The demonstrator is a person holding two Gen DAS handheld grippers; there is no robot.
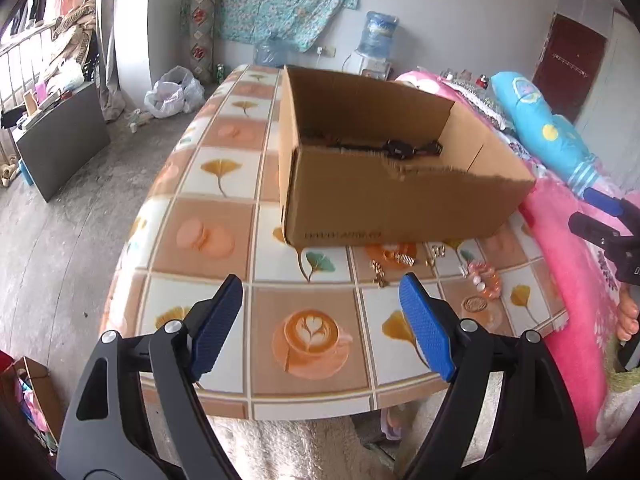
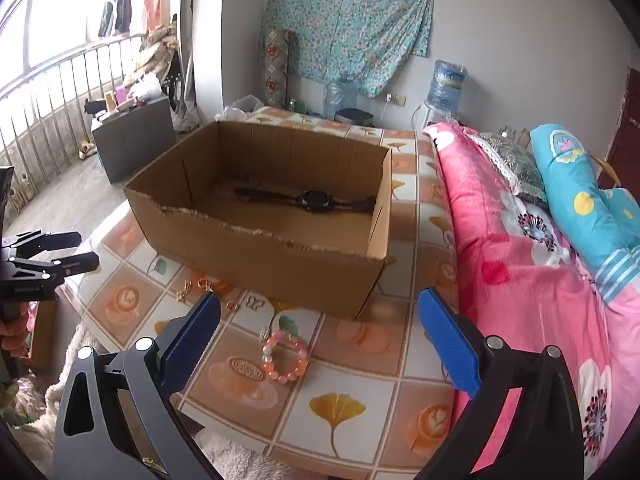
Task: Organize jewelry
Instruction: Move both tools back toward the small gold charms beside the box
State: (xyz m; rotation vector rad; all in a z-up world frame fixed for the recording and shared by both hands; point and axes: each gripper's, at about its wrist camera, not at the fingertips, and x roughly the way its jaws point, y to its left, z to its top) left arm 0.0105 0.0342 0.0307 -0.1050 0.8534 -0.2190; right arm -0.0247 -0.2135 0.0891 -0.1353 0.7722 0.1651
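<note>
An open cardboard box (image 1: 400,208) (image 2: 280,264) stands on the tiled table with a black watch (image 1: 394,148) (image 2: 316,200) inside. In front of it lie a pink bead bracelet (image 1: 486,280) (image 2: 285,360), a round gold brooch (image 1: 475,303) (image 2: 247,368) and several small gold earrings (image 1: 400,260) (image 2: 200,284). My left gripper (image 1: 320,320) is open and empty above the table's near edge. My right gripper (image 2: 320,344) is open and empty just above the bracelet. Each gripper shows at the edge of the other's view.
The table (image 1: 208,236) has a patterned cloth. A pink blanket (image 2: 520,264) and blue pillow (image 2: 580,192) lie on the bed to the right. A grey cabinet (image 1: 60,140) stands on the floor at left. A water dispenser (image 1: 376,40) stands at the back wall.
</note>
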